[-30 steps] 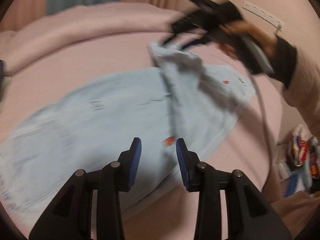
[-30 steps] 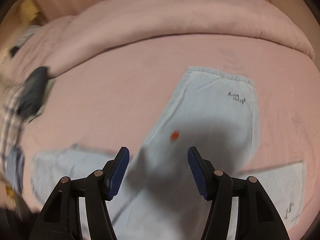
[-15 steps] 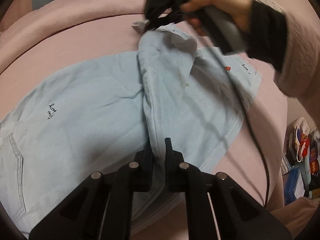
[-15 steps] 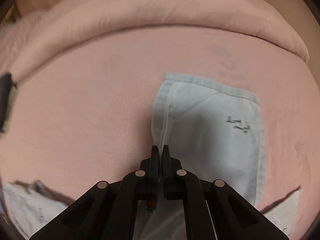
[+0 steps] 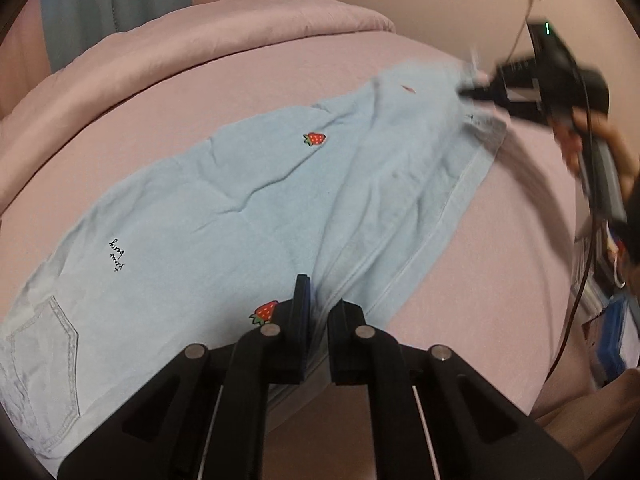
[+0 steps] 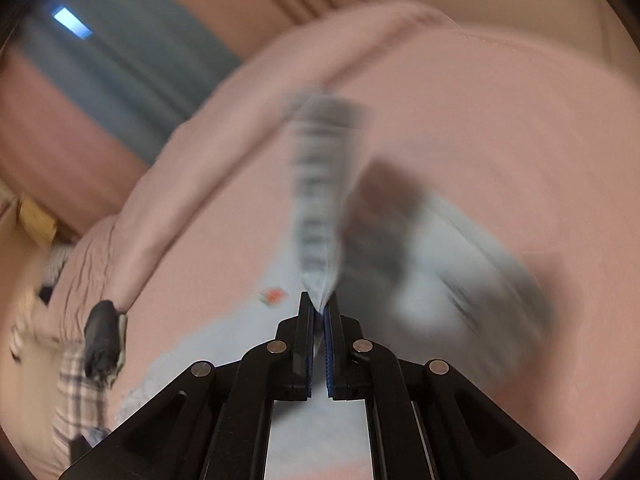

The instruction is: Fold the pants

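Since a second ago, one leg of the pants (image 5: 248, 216) has been carried across the other, and both tools have gone from spread jaws to clamped on cloth. The left gripper (image 5: 318, 312) pinches the crotch-side fold at 6 o'clock in its view; the right gripper (image 5: 470, 92), at 2 o'clock there, grips the hem end.

Pants lie lengthwise on the pink bed (image 5: 500, 240), leg over leg, so the first fold looks nearly laid. Left, I judge: setting the hems level, letting go, then folding across the length.

Only the left wrist view shows the whole garment, its strawberry patches and the person's hand (image 5: 592, 148) at 3 o'clock. The right wrist view, badly smeared, adds just cloth caught between that tool's own pads (image 6: 306, 320).
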The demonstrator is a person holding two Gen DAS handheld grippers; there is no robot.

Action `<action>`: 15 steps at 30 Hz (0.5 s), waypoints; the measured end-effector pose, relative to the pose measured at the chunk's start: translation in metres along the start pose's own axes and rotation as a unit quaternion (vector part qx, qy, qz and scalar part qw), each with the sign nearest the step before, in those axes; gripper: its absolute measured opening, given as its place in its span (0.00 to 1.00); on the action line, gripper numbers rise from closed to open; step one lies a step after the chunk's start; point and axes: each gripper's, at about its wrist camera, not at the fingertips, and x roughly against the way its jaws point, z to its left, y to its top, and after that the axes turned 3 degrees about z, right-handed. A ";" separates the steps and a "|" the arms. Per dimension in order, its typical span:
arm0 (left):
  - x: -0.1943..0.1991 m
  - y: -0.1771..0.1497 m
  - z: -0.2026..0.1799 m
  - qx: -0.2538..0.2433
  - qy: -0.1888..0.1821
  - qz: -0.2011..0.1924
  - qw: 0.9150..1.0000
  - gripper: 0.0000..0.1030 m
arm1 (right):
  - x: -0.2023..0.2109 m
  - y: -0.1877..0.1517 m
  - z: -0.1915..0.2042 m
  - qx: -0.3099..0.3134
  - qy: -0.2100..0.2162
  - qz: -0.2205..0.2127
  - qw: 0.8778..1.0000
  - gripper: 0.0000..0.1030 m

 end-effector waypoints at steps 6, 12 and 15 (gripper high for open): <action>-0.016 -0.002 -0.001 -0.033 0.034 0.036 0.998 0.09 | 0.000 -0.041 -0.053 -0.115 0.072 0.005 0.991 0.11; -0.019 0.002 -0.005 -0.052 0.056 0.036 0.996 0.07 | 0.006 -0.025 -0.053 -0.122 0.069 -0.014 0.990 0.35; -0.016 -0.001 -0.010 -0.064 0.063 0.032 0.995 0.04 | 0.006 -0.022 -0.055 -0.134 0.059 -0.025 0.989 0.39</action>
